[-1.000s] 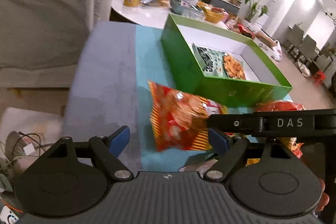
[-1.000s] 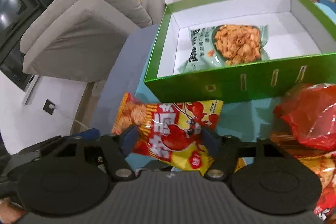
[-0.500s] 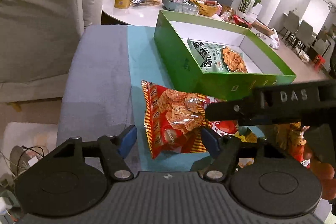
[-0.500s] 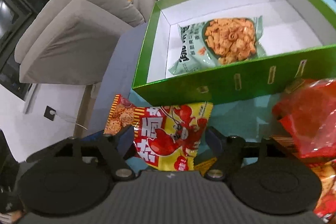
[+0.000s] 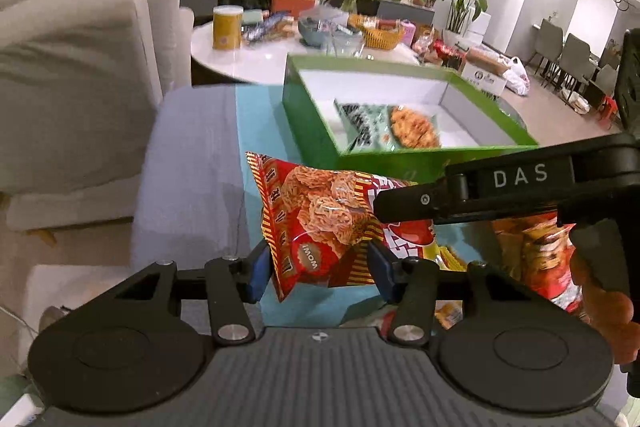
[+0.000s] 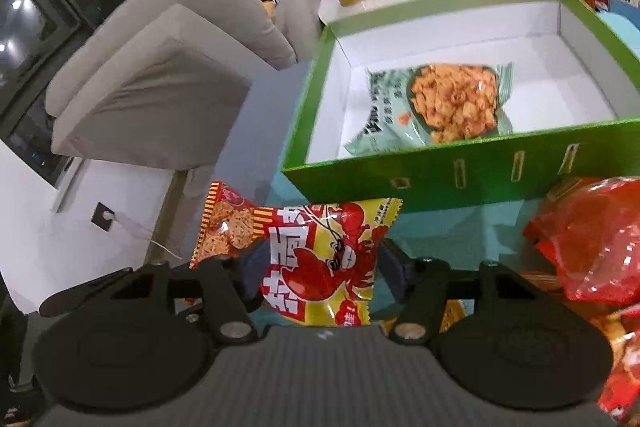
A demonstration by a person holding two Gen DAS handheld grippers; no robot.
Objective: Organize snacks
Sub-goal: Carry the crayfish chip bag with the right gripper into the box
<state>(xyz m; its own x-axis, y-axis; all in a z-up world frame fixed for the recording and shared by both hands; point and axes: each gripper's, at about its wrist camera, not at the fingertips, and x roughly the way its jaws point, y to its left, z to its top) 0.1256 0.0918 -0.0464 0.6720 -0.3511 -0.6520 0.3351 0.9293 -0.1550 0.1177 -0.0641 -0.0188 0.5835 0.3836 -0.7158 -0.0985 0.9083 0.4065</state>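
Left gripper (image 5: 318, 273) just closing, blue pads (image 5: 258, 269) now pinching the red noodle-snack bag (image 5: 320, 219) at lower centre of the left wrist view. Right gripper (image 6: 320, 273) just closing too, clamped on the yellow crayfish bag (image 6: 324, 263) at lower centre of its own view. Green box (image 6: 460, 175) above, upper right, holding a pale green snack bag (image 6: 436, 107). Red bags (image 6: 592, 243) heaped at far right.

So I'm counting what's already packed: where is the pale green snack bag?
The pale green snack bag lies alone inside the open green cardboard box, on its white floor, towards the near-left corner in the right wrist view.
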